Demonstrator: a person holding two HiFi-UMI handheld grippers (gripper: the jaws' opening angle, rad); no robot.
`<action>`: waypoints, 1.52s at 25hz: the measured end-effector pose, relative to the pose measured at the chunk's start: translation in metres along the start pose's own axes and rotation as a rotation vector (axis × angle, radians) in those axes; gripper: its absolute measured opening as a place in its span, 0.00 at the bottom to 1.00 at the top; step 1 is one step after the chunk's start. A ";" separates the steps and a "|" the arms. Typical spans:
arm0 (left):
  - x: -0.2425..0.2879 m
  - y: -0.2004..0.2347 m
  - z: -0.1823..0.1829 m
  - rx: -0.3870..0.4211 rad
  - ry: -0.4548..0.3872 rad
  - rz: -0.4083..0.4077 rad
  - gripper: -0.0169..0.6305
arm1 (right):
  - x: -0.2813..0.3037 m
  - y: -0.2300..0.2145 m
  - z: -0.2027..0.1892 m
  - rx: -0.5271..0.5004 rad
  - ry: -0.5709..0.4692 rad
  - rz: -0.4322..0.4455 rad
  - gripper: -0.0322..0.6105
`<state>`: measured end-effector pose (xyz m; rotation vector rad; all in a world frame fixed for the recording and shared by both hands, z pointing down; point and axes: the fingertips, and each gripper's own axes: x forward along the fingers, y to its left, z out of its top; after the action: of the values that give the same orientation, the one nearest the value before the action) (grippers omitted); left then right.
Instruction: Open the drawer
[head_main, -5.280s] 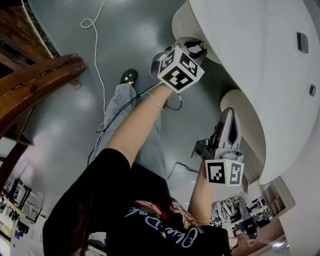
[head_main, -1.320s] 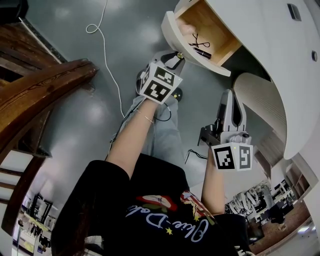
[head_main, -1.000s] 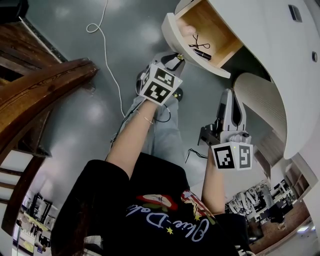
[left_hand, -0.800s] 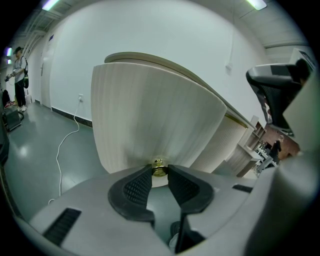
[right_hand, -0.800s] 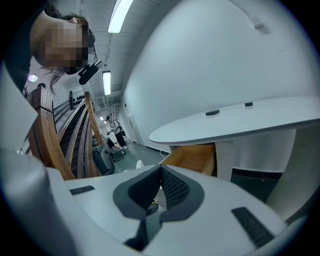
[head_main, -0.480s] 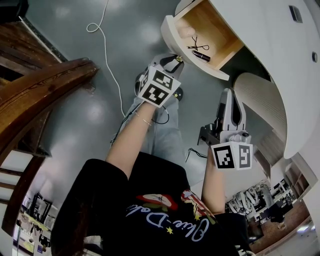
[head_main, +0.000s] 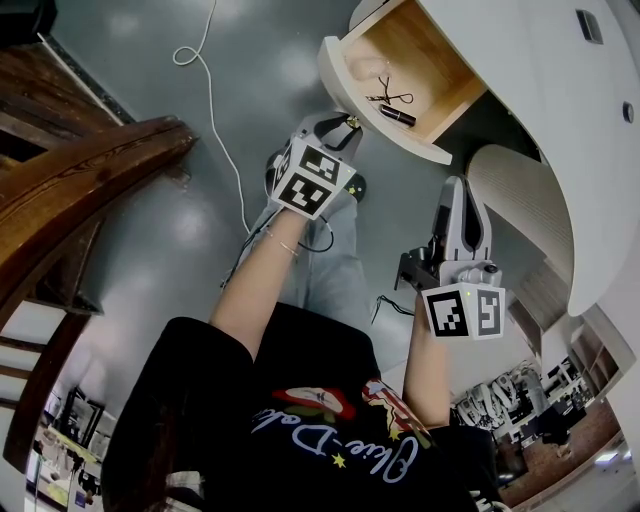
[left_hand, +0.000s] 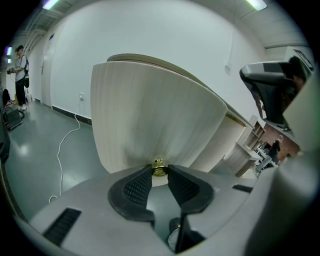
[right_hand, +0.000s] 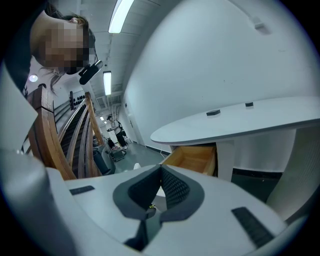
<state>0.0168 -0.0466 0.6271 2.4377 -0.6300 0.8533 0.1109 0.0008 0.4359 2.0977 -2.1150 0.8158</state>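
The left arm reaches far out from the shoulder, almost straight, with the marker cube turned back toward the head camera. The left gripper (head_main: 341, 122) tips downward against the far face of the drawer (head_main: 333, 62). In the left gripper view its 2 fingers (left_hand: 138, 186) are clamped at their tips on the small brass knob (left_hand: 159, 167), one pad on each side.

The drawer hangs under the white counter (head_main: 530, 120), at the far left end of it. It is drawn well out, so its wooden inside shows, with a small black tube (head_main: 397, 117) and a thin wire clip on the bottom.

It looks like a stiff wooden box with a curved ribbed front, lightly loaded, so it should run easily and weigh little on the pull. The knob is the only sensible hold. It is round, polished and probably slippery, so the pads want to sit behind its widest part. The pull should run straight along the drawer's travel, since a sideways drag could jam the box or let the knob slip out.

To the right and nearer, the right arm is bent at the elbow. The right gripper (right_hand: 161, 169) is held well apart from the drawer, its fingers together on nothing, aimed toward the open drawer and the counter edge.
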 end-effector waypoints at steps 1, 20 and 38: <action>-0.001 0.000 0.000 0.000 0.004 -0.001 0.18 | 0.000 0.000 0.001 0.000 -0.001 0.000 0.05; -0.008 -0.002 0.001 0.009 0.023 -0.007 0.18 | -0.005 -0.002 0.010 0.002 -0.006 -0.001 0.05; -0.013 -0.002 0.002 -0.024 0.004 -0.046 0.21 | -0.010 -0.004 0.014 0.007 -0.019 -0.016 0.05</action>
<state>0.0100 -0.0425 0.6164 2.4193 -0.5769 0.8270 0.1201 0.0053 0.4216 2.1317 -2.1042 0.8059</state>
